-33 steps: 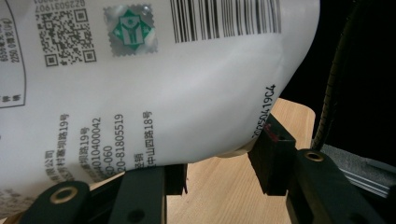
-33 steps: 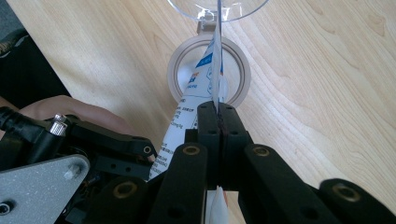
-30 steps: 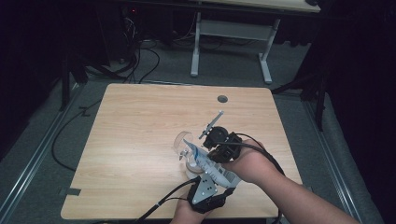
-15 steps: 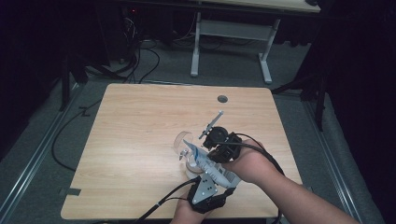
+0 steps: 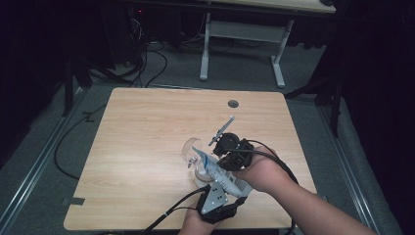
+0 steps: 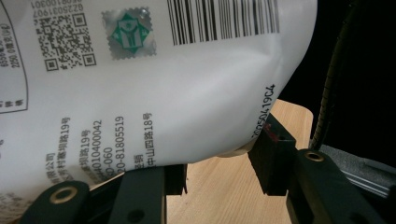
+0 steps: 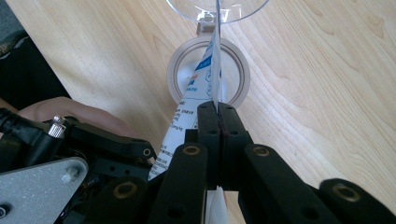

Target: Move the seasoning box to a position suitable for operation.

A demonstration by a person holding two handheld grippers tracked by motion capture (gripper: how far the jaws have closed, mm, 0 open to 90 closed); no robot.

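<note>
Both grippers hold the white pouch (image 5: 222,172) above the table (image 5: 147,132), over a clear container (image 7: 219,9) and its ring base (image 7: 208,70). Right gripper (image 7: 218,109) jaws pinched tight on the pouch's thin top edge. Left gripper (image 6: 217,175) jaws part open, clamping the pouch's fat body.

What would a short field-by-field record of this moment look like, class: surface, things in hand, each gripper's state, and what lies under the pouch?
Surface: wooden table
Main item: white printed pouch, barcode and QR code on it
Left gripper: jaws on either side of the pouch's lower bulge, pads against it
Right gripper: jaws pinched shut on the pouch's thin edge
Below the pouch: round container with its clear hinged lid flipped open
Pouch position: held above the container's mouth
</note>
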